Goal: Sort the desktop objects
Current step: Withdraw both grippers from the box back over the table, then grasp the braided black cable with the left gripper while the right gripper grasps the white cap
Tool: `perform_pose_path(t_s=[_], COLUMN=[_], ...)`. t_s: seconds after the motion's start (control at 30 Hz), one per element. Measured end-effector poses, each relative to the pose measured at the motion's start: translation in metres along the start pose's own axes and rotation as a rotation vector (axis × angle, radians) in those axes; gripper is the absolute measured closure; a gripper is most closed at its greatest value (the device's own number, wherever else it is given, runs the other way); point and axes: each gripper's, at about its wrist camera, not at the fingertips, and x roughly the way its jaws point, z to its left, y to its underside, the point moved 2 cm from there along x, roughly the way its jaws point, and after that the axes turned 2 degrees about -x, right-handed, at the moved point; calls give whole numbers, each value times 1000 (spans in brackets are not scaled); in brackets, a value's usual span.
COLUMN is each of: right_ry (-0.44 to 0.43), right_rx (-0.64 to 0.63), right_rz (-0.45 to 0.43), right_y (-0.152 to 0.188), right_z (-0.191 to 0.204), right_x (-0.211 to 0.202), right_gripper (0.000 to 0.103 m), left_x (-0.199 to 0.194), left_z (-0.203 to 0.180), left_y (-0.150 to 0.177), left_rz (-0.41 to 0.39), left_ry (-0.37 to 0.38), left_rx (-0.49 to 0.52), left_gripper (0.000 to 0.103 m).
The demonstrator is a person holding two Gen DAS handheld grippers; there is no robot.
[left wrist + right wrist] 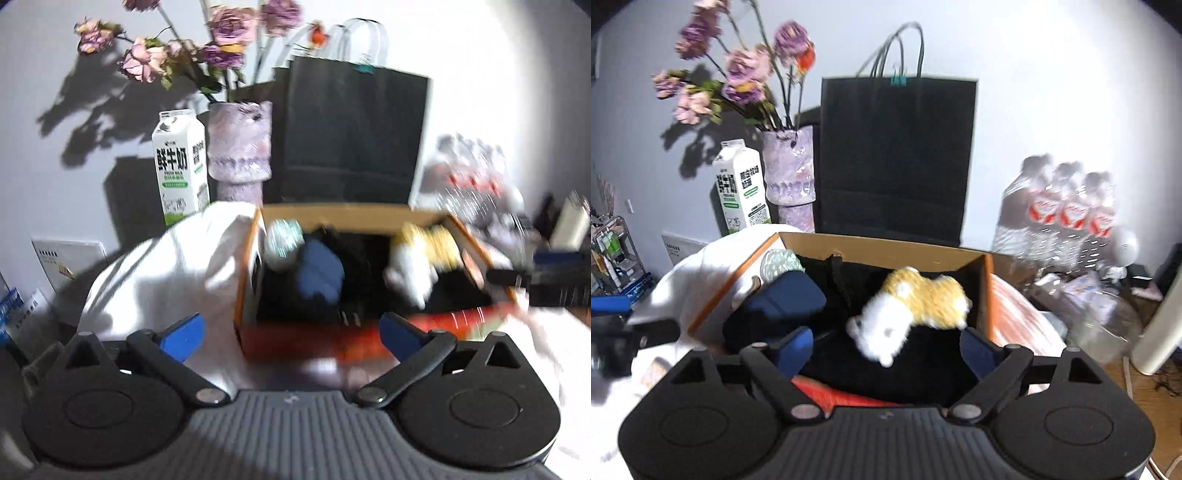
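An open orange cardboard box (332, 211) (886, 242) stands in front of both grippers. In it are a yellow and white plush toy (417, 258) (916, 306), blurred, a dark blue pouch (319, 273) (790, 299) and a pale green-white ball (284, 240) (779, 262) on dark contents. My left gripper (291, 332) is open just before the box's near wall, with nothing between its fingers. My right gripper (886, 347) is open over the box's near edge, the plush beyond its blue pads, untouched.
White cloth (166, 266) (694, 273) lies bunched left of the box. Behind stand a milk carton (179, 166) (742, 188), a purple vase (240, 147) (790, 166) of dried flowers and a black paper bag (351, 129) (894, 155). A pack of water bottles (469, 177) (1067, 210) is at right.
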Motion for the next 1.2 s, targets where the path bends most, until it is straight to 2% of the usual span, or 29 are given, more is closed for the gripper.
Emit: perform_pose_path(t_s=[0.07,0.2,0.3,0.43,0.53,0.67,0.97,1.1,1.2], right_ry=[-15,-103,-97,19,48,80,78,52,-14], right_rx=[18,68,57,59,107,121,89,72,50], right_rz=[-27,-59,-63,-103,-152,-175,-138,-132,-121], right_y=[23,83,126,176,208,236,247,244,232], right_z=[-1,-2,3,13,16,20,33,38,43], right_x=[-22,-69,-96,-124,-139,-142,-128,-124,-121], right_gripper=[13,12,12,12,10,8,8,8,13], left_x=[-23,-68,-99,-116,-116,-112,-105,-100,-99], left_z=[-2,-2,-6,-16,-22,-24,-24,-18,-11], left_y=[26,79,118,167,193,204,212,207,190], left_rz=[-29,-70,-106,-136,-136,-119,-90,-79,-105], left_ry=[43,115,148,33,-43,-52,-37,-31,4], left_rx=[10,-35,-35,11,21,33,17,1,-8], left_gripper=[0,0,0,0,0,0,0,0,0])
